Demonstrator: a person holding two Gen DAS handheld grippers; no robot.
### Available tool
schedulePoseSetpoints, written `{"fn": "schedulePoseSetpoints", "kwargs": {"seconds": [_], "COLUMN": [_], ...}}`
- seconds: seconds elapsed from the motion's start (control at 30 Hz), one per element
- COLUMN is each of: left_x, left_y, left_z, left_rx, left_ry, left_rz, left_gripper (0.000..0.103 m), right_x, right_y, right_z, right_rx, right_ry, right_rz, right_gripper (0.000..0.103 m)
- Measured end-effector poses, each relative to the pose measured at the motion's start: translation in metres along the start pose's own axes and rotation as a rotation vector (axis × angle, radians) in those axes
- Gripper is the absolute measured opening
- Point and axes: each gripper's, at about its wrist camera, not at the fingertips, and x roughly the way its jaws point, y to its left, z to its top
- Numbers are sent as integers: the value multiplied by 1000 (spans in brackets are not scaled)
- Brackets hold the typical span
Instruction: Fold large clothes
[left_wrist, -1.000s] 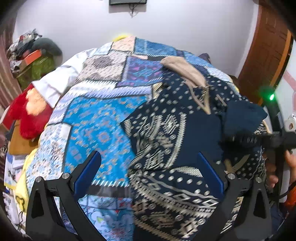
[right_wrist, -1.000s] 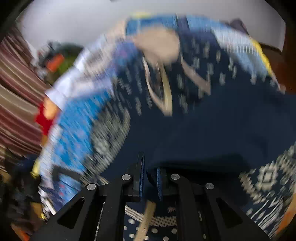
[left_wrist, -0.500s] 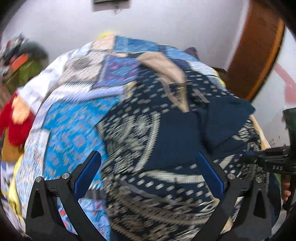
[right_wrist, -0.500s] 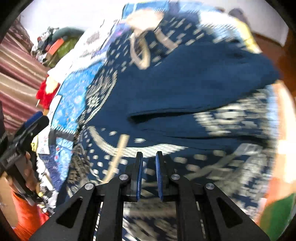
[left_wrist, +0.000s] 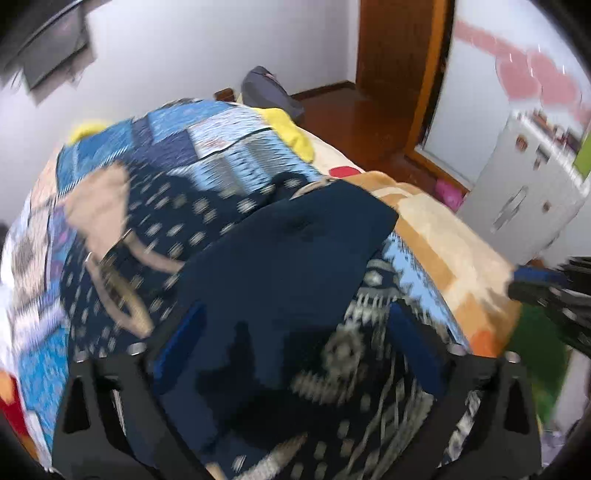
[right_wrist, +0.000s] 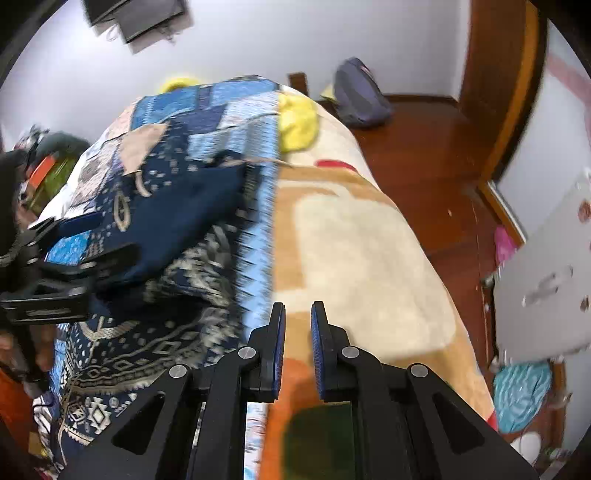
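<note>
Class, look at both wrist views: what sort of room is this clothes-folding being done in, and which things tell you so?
Most likely a home bedroom. A bed covered with a patchwork quilt and a plush blanket fills the view, a wooden door frame stands beyond it, and a backpack sits on the wooden floor.

A grey backpack (right_wrist: 364, 98) lies on the wooden floor (right_wrist: 436, 147) at upper right; a yellow pillow (right_wrist: 297, 120) sits on the beige blanket (right_wrist: 354, 251).

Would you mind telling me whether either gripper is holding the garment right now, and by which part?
Nothing is held: the left gripper is wide open over the dark patterned garment, and the right gripper is slightly open, empty.
</note>
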Motion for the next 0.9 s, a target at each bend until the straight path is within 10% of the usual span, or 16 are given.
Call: {"fn": "schedulePoseSetpoints", "kwargs": {"seconds": [0.17, 0.27, 0.53, 0.9], "left_x": [49, 46, -35, -140], "left_y": [-28, -21, 52, 181], "left_z": [18, 22, 24, -44], "left_rx": [80, 37, -132, -270], "left_ry": [42, 28, -132, -253], "left_rz": [95, 56, 58, 278], "left_gripper": [63, 18, 14, 14], "right_x": [14, 22, 21, 46], "right_y": [-15, -11, 25, 107], "right_z": [-10, -12, 7, 51], "right_rx": [40, 21, -103, -232], "right_ry": [34, 40, -15, -39], "right_rz": [18, 12, -3, 39], "right_gripper": [10, 10, 10, 10]}}
